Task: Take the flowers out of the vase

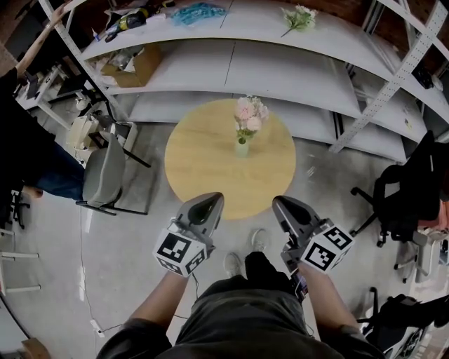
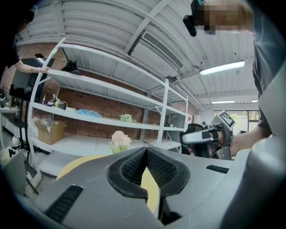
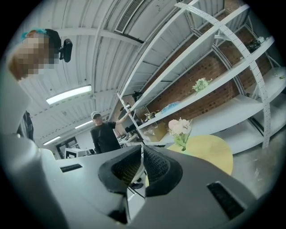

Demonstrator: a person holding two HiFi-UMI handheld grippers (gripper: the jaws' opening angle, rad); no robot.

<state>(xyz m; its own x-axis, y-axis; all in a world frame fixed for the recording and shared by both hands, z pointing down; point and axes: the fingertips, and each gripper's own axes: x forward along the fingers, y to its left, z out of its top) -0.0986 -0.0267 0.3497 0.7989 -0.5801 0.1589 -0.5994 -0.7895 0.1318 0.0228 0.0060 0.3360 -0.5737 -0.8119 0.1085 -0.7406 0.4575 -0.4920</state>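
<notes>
Facing the table: a person in dark shorts stands at the near edge of the round pale-yellow wooden table (image 1: 203, 168), with a tool in each hand, both aimed across it.
Flowers: the bunch of pale pink flowers with green leaves (image 1: 250, 112) stands upright in the vase, on the table's far half, a little right of centre.
Vase: the small pale green vase (image 1: 241, 148) is upright on the tabletop with the stems inside it.
Left tool: the grey two-jaw left gripper (image 1: 212, 198) is at the table's near edge, well apart from the vase. Its jaws are pressed together with nothing between them.
Right tool: the matching grey right gripper (image 1: 279, 202) is at the same near edge, further right, also well apart from the vase. Its jaws are closed tight and empty.
Shelving: a white metal shelf rack (image 1: 280, 77) stands beyond the table's far side.
Upper shelf: a loose spray of pale flowers (image 1: 299, 17) lies beyond the table, to its right.
Box: an open brown cardboard box (image 1: 133, 66) sits on a shelf beyond the table, to its left.
Seating: a grey chair (image 1: 105, 172) is left of the table, and a black office chair (image 1: 407, 196) is right of it.
Bystander: a person in a dark top (image 3: 105, 134) stands left of the table, one arm raised to the rack.
</notes>
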